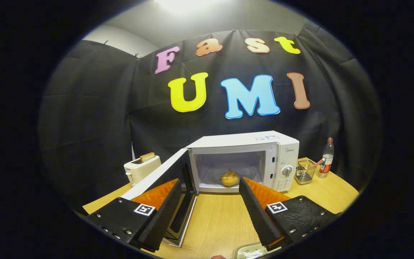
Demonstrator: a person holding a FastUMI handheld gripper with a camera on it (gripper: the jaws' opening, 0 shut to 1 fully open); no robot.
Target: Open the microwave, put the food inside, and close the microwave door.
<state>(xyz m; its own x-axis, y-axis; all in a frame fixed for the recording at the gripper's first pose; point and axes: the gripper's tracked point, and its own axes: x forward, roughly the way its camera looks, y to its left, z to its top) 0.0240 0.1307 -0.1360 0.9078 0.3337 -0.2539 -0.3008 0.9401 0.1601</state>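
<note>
A: On the desk [221, 216], far left, a toaster [141, 169], then the microwave [250, 160], door [164, 180] swung open.
B: Bread roll [230, 178] sits inside! Claw [212, 187] spread wide, holding nothing. Wire basket [304, 172] and bottle [326, 158] right.

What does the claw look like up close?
The claw has two long wedge-shaped fingers with ridged inner faces, spread apart. Each sits on a dark block with small screws, and each block wears a little square black-and-white marker.
</note>
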